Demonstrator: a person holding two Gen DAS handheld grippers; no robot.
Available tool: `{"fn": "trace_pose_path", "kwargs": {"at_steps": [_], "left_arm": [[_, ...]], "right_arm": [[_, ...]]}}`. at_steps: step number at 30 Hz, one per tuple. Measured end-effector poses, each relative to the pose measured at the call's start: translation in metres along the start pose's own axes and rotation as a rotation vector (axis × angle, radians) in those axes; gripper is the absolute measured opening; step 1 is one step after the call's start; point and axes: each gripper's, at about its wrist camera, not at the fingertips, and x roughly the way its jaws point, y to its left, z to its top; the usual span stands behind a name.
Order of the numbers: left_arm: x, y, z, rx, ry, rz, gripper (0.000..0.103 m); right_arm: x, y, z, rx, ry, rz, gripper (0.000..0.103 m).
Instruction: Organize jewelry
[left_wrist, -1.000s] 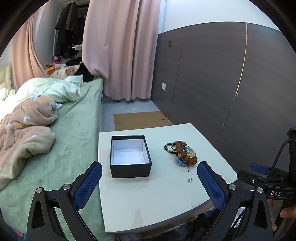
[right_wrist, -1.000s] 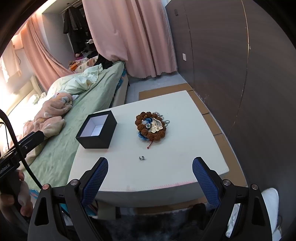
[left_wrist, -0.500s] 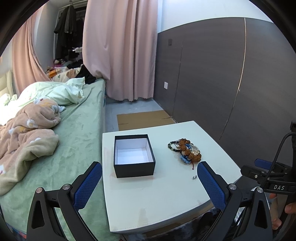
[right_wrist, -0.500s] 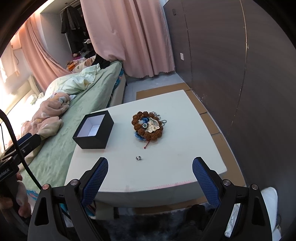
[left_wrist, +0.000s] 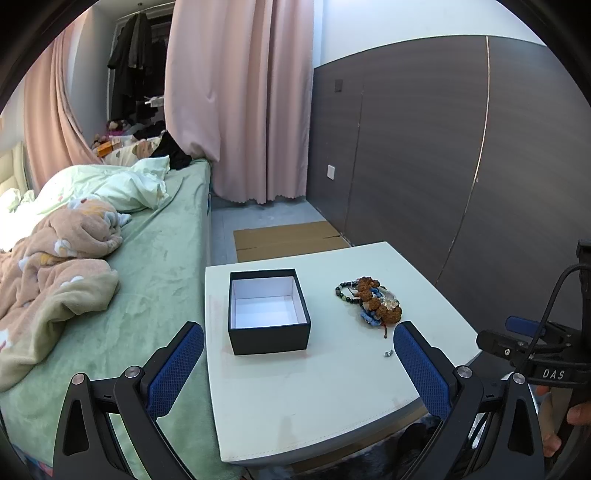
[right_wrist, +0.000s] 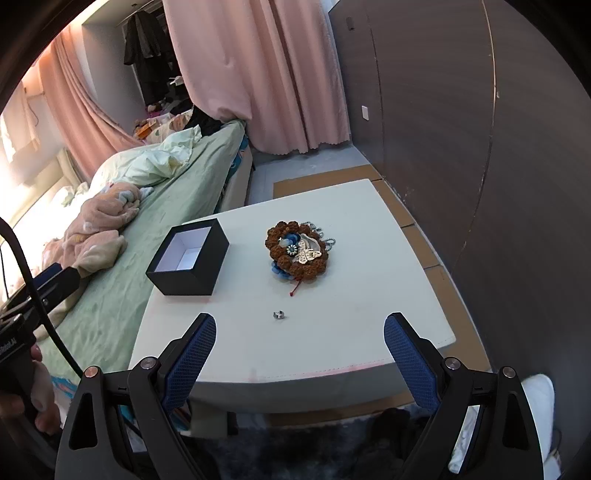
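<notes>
Resting on a white table (left_wrist: 317, 398), a black box (left_wrist: 269, 311) with a white lining is seen open and empty toward the table's left side, next to the green-covered bed (left_wrist: 147, 280). To its right, well apart from it, a pile of jewelry (right_wrist: 297, 252) is gathered: a ring of brown beads encloses blue pieces and a pale butterfly-shaped ornament, while a dark bead strand (left_wrist: 345, 292) trails off the pile's far left edge. A small silver ring (right_wrist: 278, 314) is found alone on the bare tabletop, nearer than the pile and apart from it. The left gripper (left_wrist: 295, 365) is held above the near edge of the table with its blue-padded fingers spread wide and nothing between them. The right gripper (right_wrist: 299, 354) is likewise held off the near edge, its fingers wide apart and empty, with the ring lying beyond the gap. Pink curtains (left_wrist: 236, 103) and a dark panelled wall (left_wrist: 443, 155) are seen at the far side.
</notes>
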Motion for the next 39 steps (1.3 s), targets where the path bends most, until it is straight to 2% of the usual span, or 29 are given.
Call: {"fn": "trace_pose_path", "kwargs": {"at_steps": [10,17,22,27,30,34,39], "left_arm": [[0.017,-0.013,-0.002,0.014,0.021,-0.014,0.103],[0.045,-0.033,-0.005,0.025,0.068,-0.074,0.098],[0.064,-0.055,-0.009,0.057,0.098,-0.117,0.087],[0.089,-0.072,-0.019,0.079,0.169,-0.167,0.072],[0.102,-0.080,-0.026,0.100,0.199,-0.176,0.067],[0.120,-0.089,-0.034,0.119,0.234,-0.179,0.065],[0.142,-0.098,-0.043,0.112,0.283,-0.199,0.054]], "right_arm": [[0.004,-0.018,0.001,0.058,0.000,-0.023,0.093],[0.015,-0.043,0.004,0.115,0.025,-0.057,0.093],[0.019,-0.063,0.006,0.169,0.034,-0.072,0.093],[0.017,-0.076,0.008,0.192,0.034,-0.076,0.093],[0.017,-0.083,0.009,0.208,0.035,-0.072,0.093],[0.019,-0.092,0.013,0.223,0.035,-0.068,0.093],[0.022,-0.098,0.016,0.234,0.040,-0.060,0.093]]}}
